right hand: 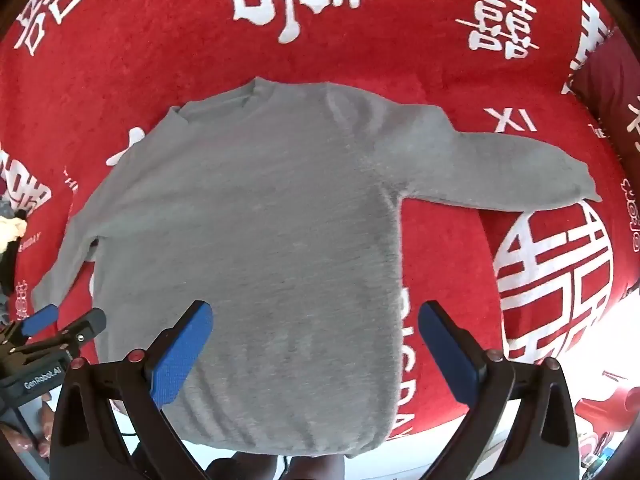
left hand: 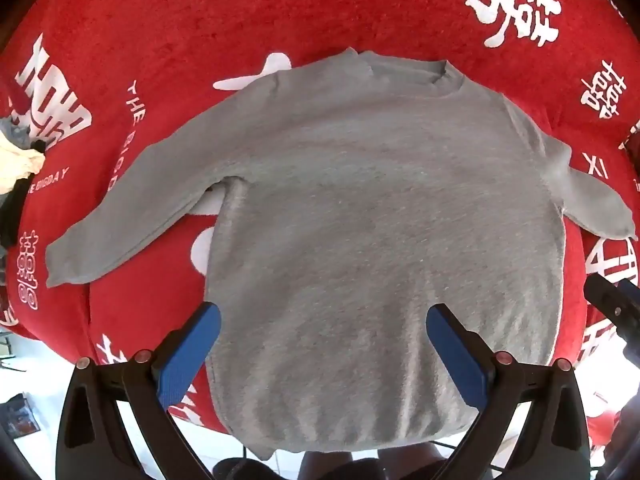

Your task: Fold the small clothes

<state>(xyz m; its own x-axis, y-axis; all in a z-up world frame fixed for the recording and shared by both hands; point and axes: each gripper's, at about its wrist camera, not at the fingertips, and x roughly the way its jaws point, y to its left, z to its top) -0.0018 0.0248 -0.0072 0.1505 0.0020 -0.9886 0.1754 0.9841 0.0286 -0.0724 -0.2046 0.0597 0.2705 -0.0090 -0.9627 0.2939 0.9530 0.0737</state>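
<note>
In the left wrist view, the left tongs sit nearest the lens, their blue pads spread as wide as they go with nothing between them but air above the cloth. Under them lies the grey sweater, flat and face down or face up, which cannot be told, on a red blanket printed with white characters. Its hem hangs over the near edge of the blanket-covered surface, its neckline points to the far side, and both sleeves lie spread out toward the left and right edges. A heap of other clothes sits at the left edge. The tip of the right tongs shows at the right edge.

In the right wrist view, the right tongs hang steeply downward over the sweater's near right part, likewise fully open and empty. The right sleeve stretches toward the right edge of the blanket, well apart from the tongs.

No fold is made yet. A sensible start is likely to pinch each sleeve near the cuff and lay it across the body. Each grip should take only the sleeve's layers, not the plush blanket beneath, and the cloth should be lifted low so the body stays flat.
</note>
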